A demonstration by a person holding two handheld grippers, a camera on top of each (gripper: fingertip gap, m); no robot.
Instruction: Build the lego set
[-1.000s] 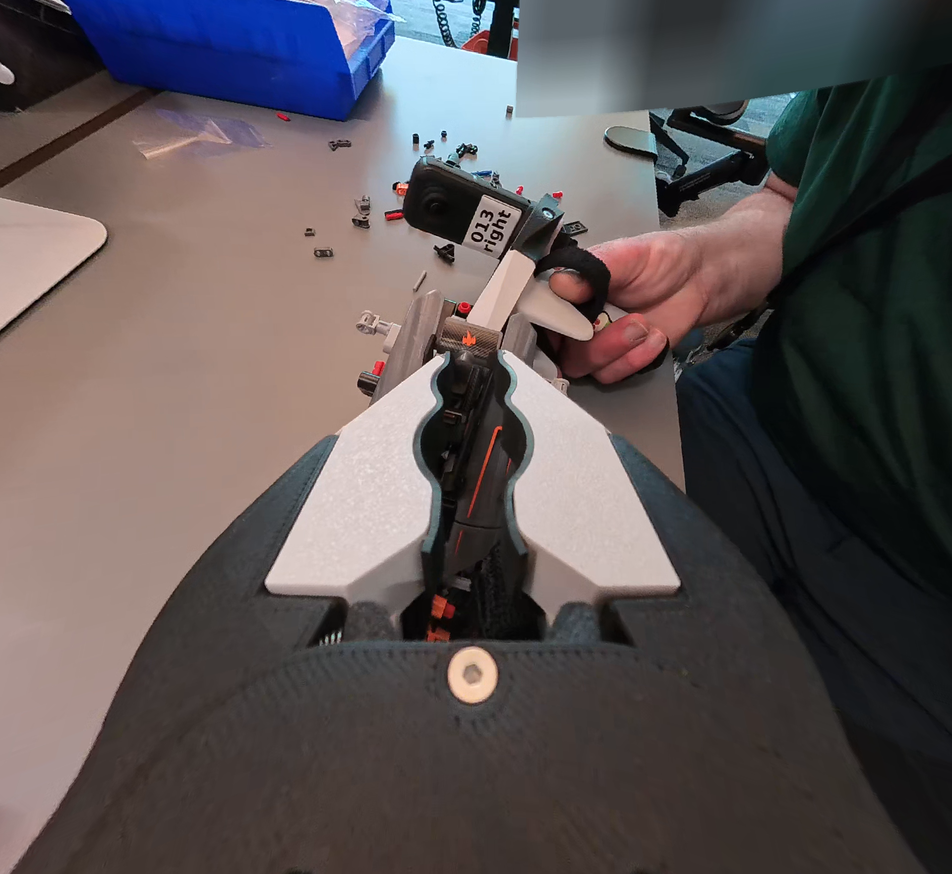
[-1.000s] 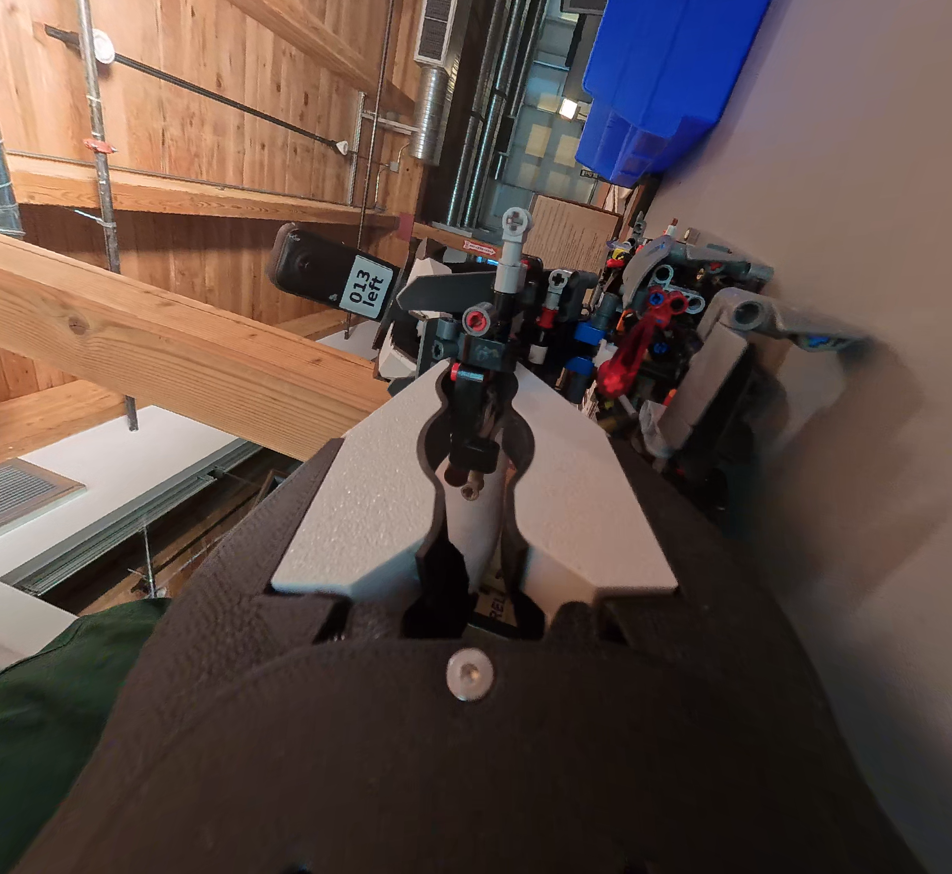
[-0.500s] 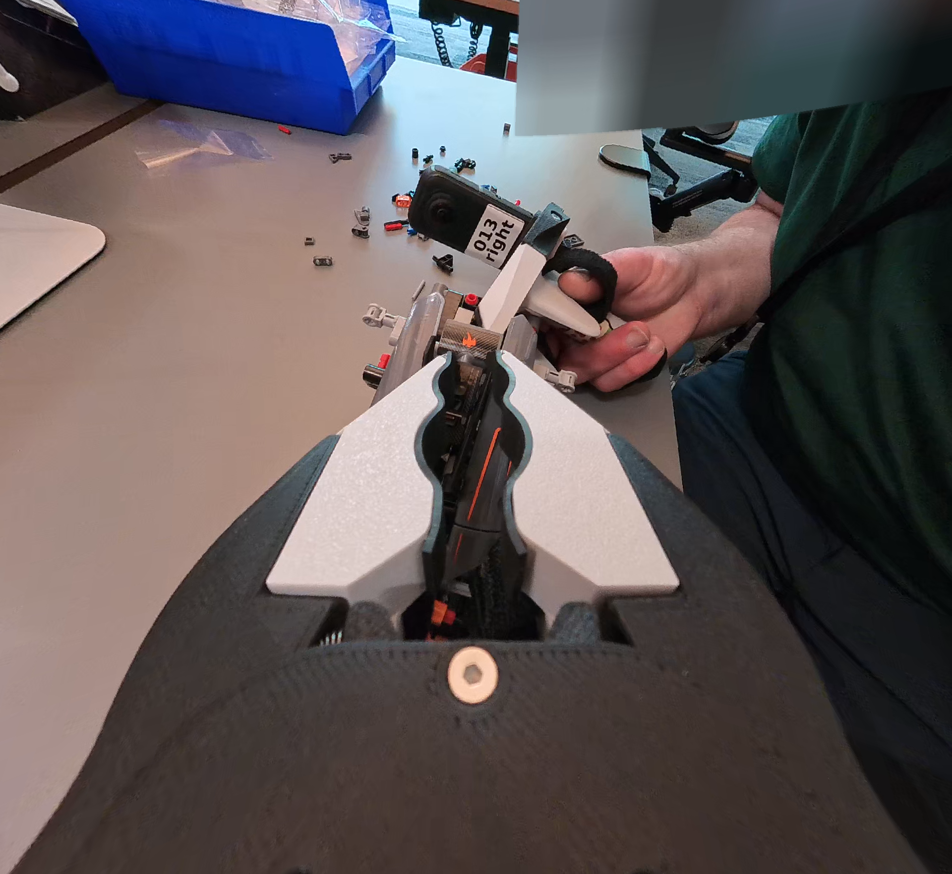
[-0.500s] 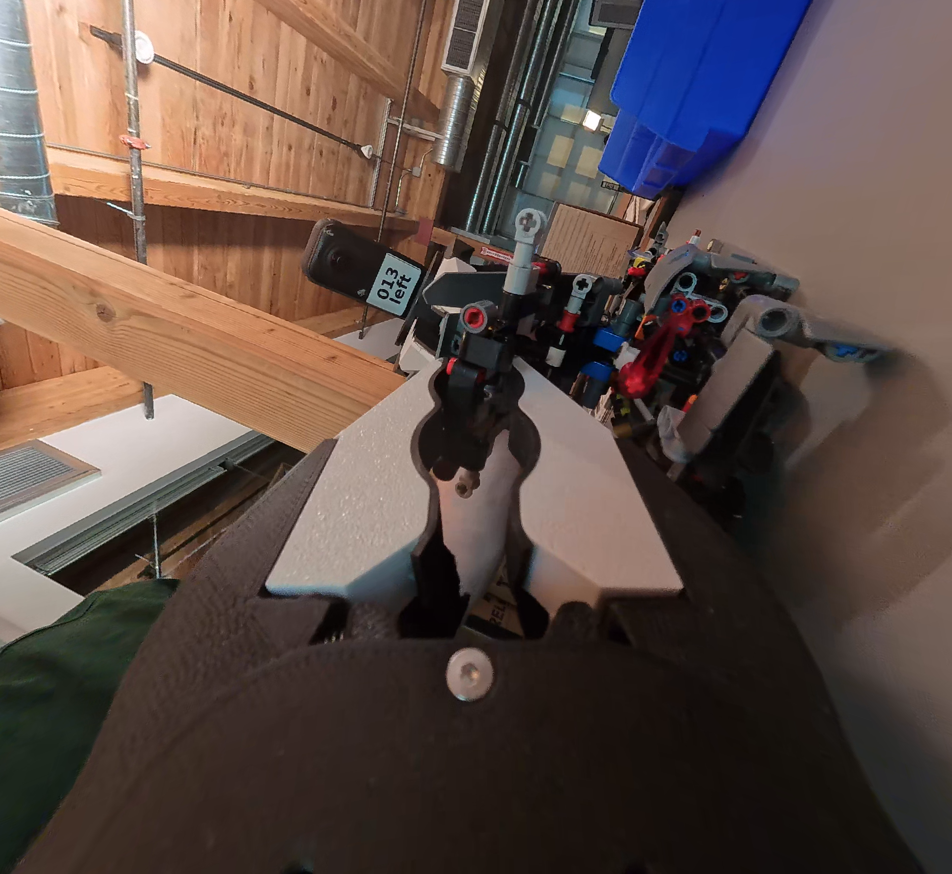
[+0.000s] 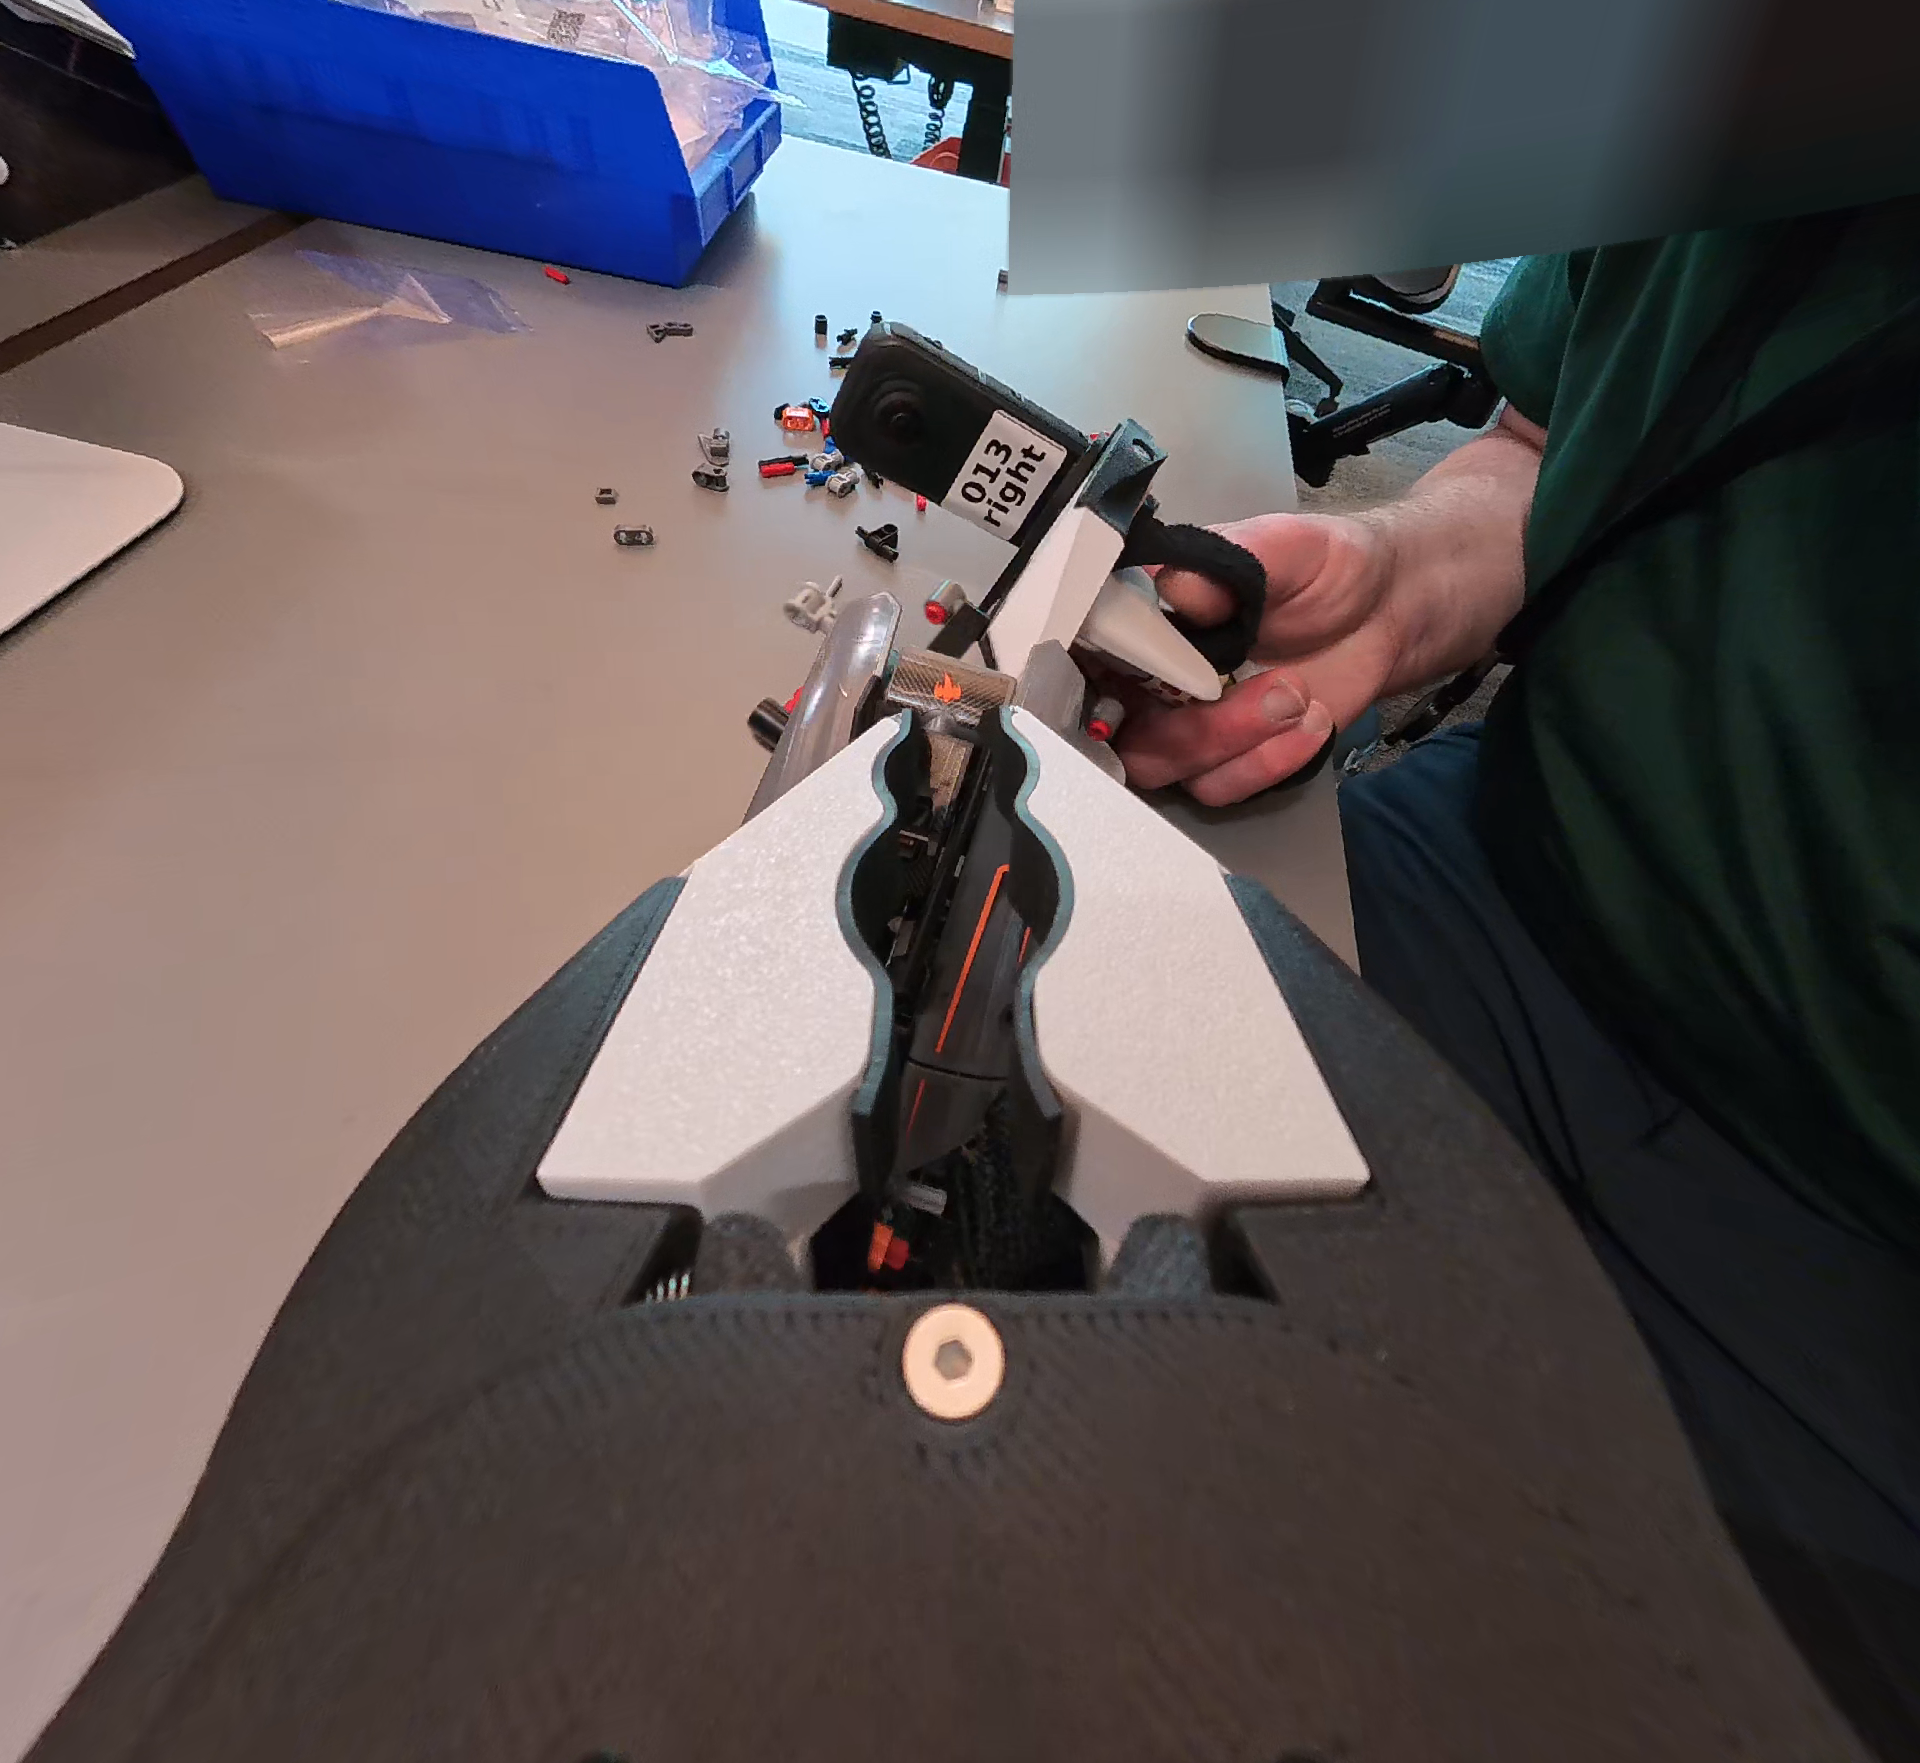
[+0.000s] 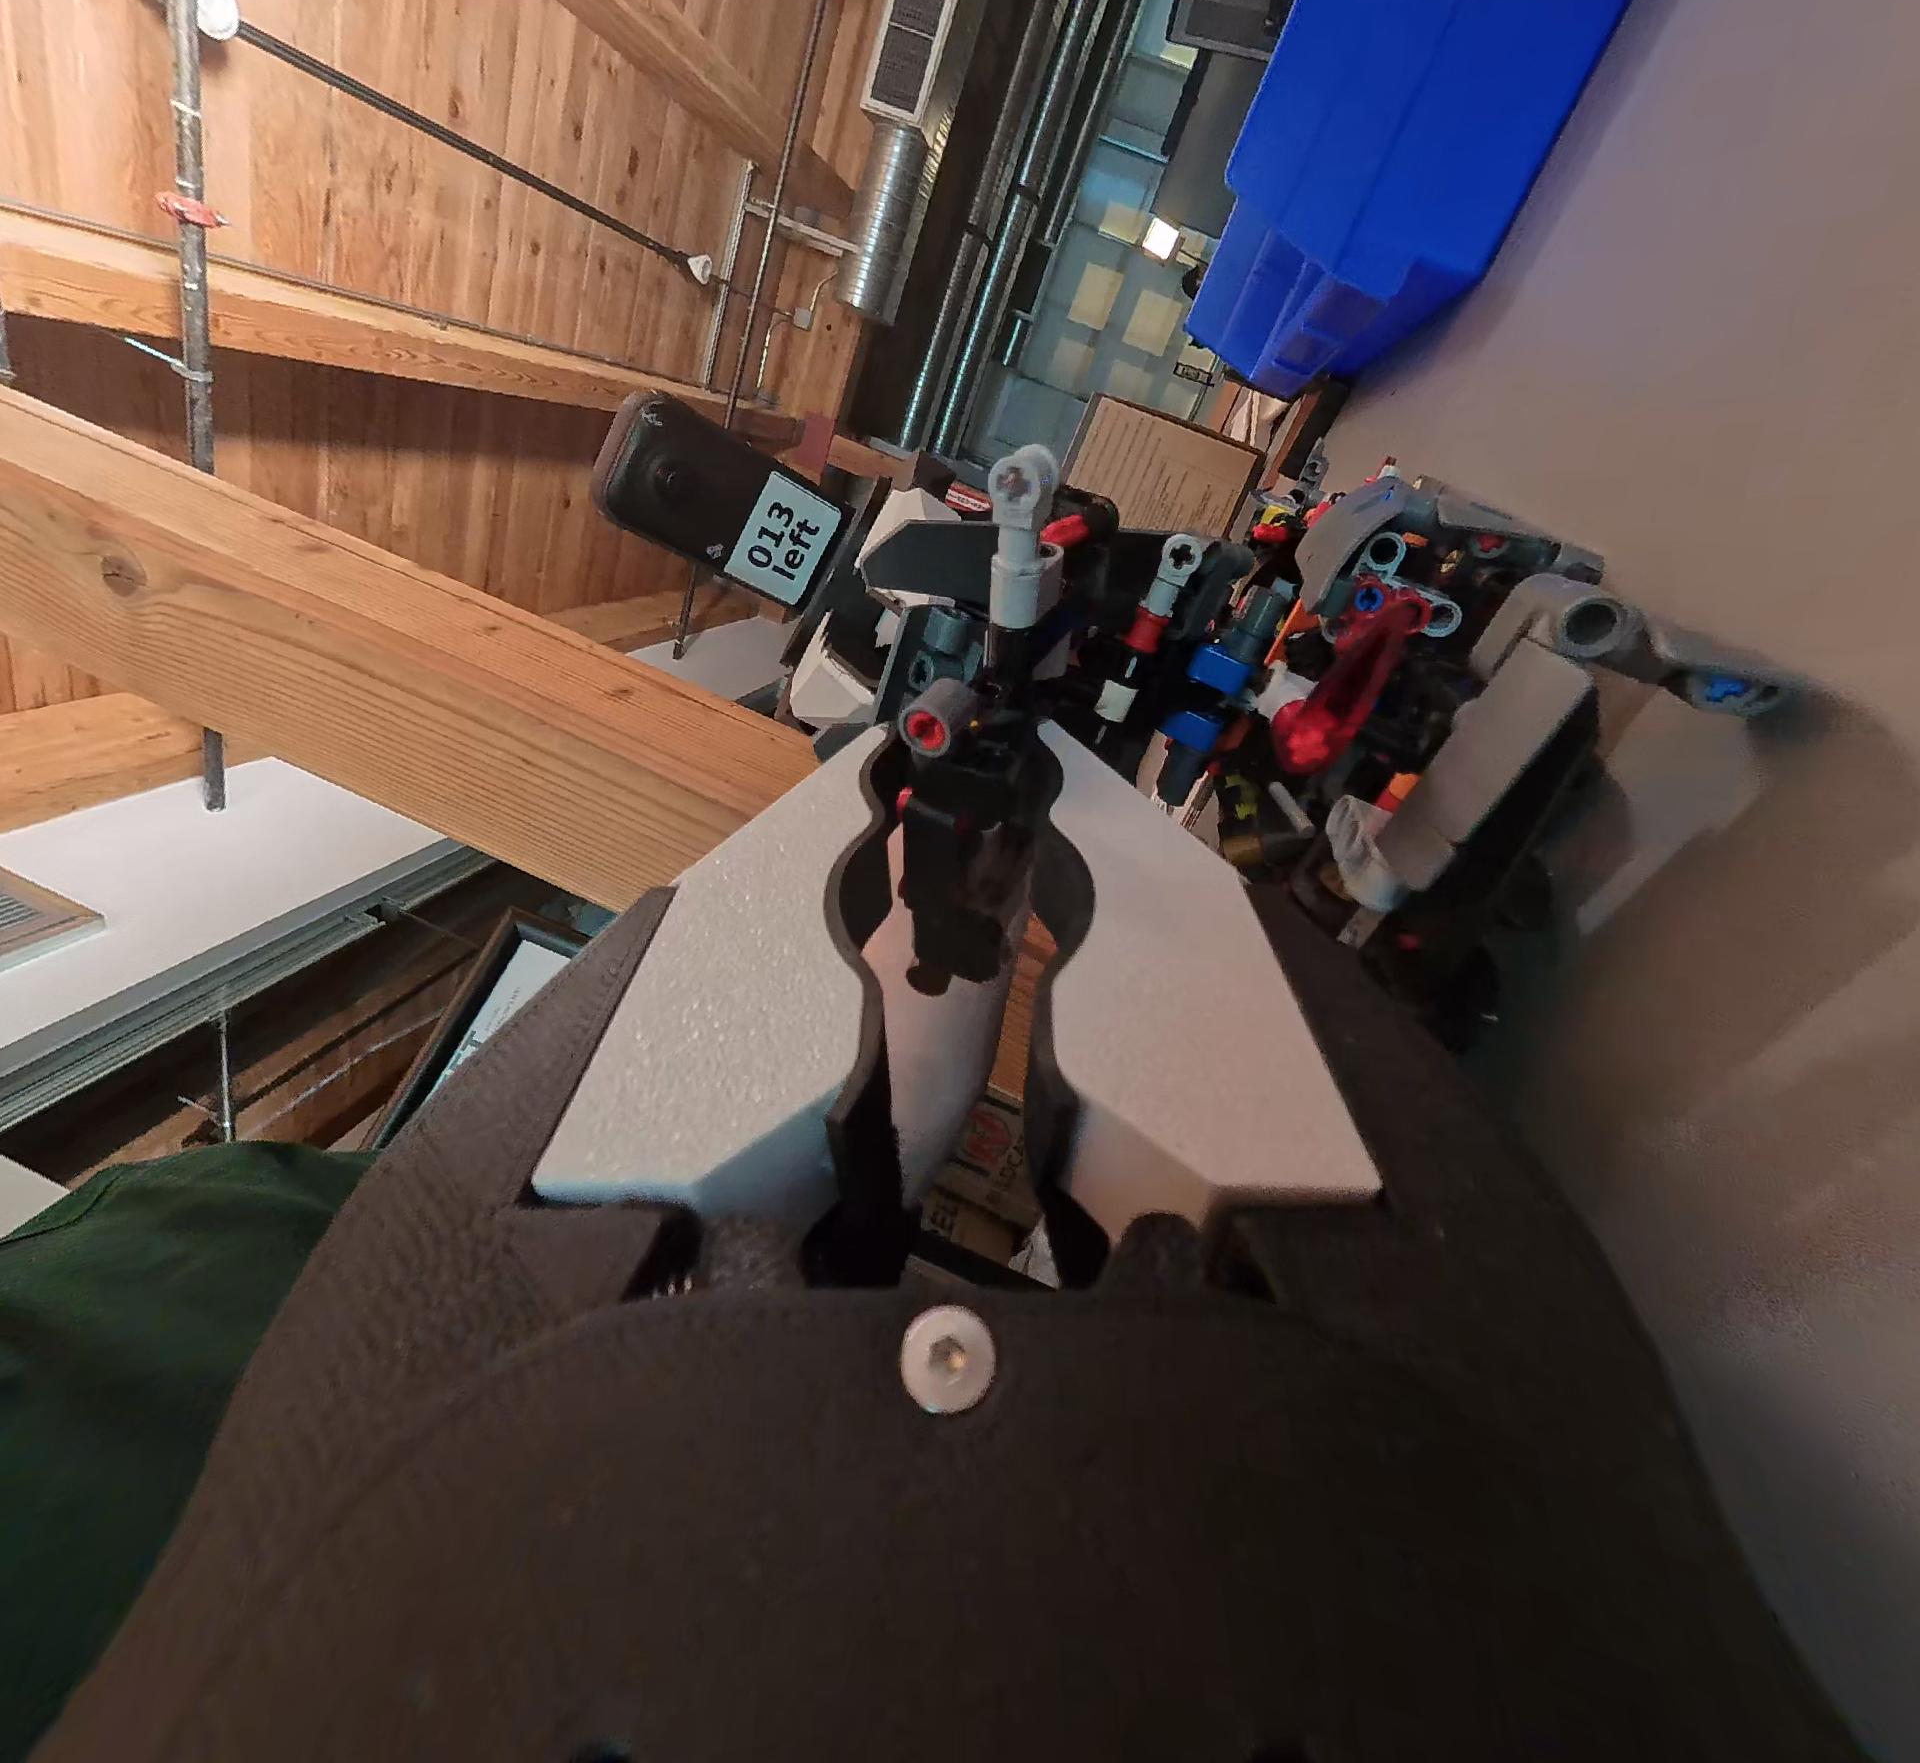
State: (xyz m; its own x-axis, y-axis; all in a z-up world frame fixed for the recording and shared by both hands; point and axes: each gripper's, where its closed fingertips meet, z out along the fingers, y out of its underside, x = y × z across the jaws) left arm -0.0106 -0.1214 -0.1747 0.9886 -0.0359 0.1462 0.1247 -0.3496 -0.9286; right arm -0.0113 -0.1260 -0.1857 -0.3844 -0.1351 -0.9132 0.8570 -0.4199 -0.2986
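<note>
Left gripper (image 5: pixel 951 747) is clamped on the lego model (image 5: pixel 961 924), which fills the gap between its white fingers (image 5: pixel 758 975): a dark body panel with an orange stripe, grey curved panels at the front. The model sits above the near edge of the grey table (image 5: pixel 395 726).

Right gripper (image 6: pixel 961 757) is closed on a small black sub-assembly (image 6: pixel 961 840) with red pins and a light grey axle connector projecting past the tips. Beyond it the model's underside shows red, blue and grey parts; whether the sub-assembly touches the model cannot be judged.

Loose pieces (image 5: pixel 790 466) lie scattered near a blue bin (image 5: pixel 436 124).
</note>
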